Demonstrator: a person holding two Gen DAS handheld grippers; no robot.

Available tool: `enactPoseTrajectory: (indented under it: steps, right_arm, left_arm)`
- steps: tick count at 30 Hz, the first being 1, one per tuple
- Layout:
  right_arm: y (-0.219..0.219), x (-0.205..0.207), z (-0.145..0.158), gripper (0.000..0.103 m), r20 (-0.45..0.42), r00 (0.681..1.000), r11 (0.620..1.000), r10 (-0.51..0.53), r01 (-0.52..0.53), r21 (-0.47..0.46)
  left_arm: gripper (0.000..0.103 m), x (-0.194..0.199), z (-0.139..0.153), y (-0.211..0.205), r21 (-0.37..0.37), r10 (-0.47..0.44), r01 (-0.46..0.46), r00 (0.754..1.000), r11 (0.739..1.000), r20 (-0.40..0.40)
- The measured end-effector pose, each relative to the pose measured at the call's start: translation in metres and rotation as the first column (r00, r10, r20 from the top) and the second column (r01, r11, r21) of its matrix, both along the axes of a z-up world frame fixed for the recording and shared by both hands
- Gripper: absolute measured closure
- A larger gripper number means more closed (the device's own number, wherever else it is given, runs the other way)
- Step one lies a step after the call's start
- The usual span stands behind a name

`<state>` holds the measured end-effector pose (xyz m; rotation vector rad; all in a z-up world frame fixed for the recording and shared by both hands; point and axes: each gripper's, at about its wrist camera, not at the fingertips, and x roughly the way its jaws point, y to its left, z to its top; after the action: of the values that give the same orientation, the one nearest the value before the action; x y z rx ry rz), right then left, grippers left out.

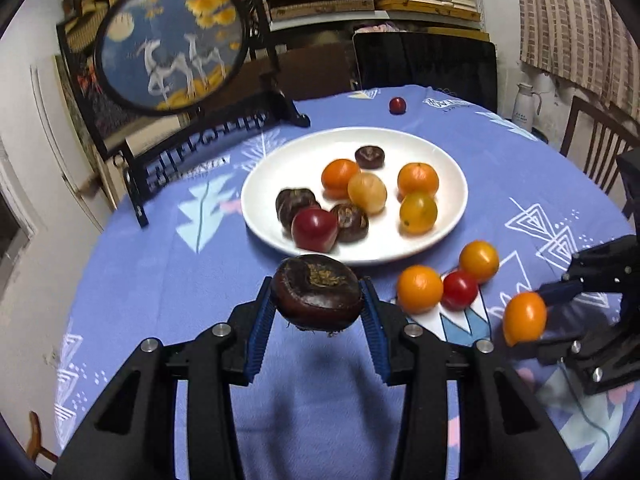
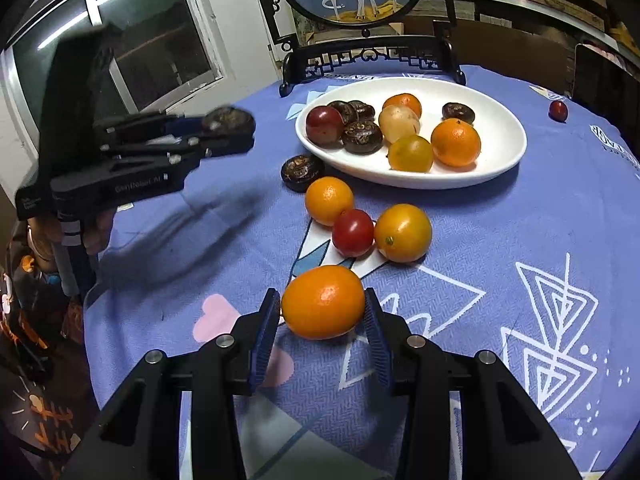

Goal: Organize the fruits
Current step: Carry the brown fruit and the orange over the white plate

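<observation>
My left gripper (image 1: 318, 300) is shut on a dark brown water chestnut (image 1: 318, 292), held above the cloth just in front of the white plate (image 1: 280, 152). It also shows in the right wrist view (image 2: 230, 126). My right gripper (image 2: 322, 310) is shut on an orange kumquat (image 2: 323, 302), which also shows in the left wrist view (image 1: 524, 318). The plate (image 2: 500, 120) holds several chestnuts, oranges and tomatoes. Beside it on the cloth lie an orange (image 2: 329, 200), a red tomato (image 2: 352, 233), a yellow tomato (image 2: 403, 233) and a chestnut (image 2: 302, 172).
A small red fruit (image 1: 398, 105) lies alone behind the plate. A framed round deer picture on a black stand (image 1: 172, 40) stands at the table's far left. Chairs (image 1: 424, 68) ring the round table with its blue cloth (image 1: 160, 280).
</observation>
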<state>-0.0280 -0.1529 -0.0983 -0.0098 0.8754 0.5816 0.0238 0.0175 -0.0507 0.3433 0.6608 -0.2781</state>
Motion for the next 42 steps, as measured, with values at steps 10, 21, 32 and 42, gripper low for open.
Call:
enactPoseTrajectory:
  steps: [10, 21, 32, 42]
  right_arm:
    - [0.0, -0.001, 0.001, 0.061, 0.013, 1.0, 1.0, 0.008, -0.009, 0.015]
    - [0.0, 0.01, 0.026, 0.06, 0.085, 0.996, 1.0, 0.0, -0.002, 0.024]
    - [0.017, 0.028, 0.073, 0.06, 0.365, 0.927, 0.987, -0.081, 0.127, -0.103]
    - [0.032, 0.063, 0.087, 0.06, 0.475, 0.875, 0.962, -0.094, 0.203, -0.184]
  left_arm:
    - [0.062, 0.012, 0.002, -0.019, -0.009, 0.001, -0.001, 1.0, 1.0, -0.015]
    - [0.062, 0.045, 0.023, -0.02, -0.052, 0.051, -0.05, 0.999, 0.997, 0.003]
    - [0.062, 0.092, 0.043, -0.007, -0.207, 0.201, -0.186, 0.978, 0.96, 0.051]
    - [0.062, 0.099, 0.023, -0.003, -0.22, 0.168, -0.156, 0.985, 0.963, 0.037]
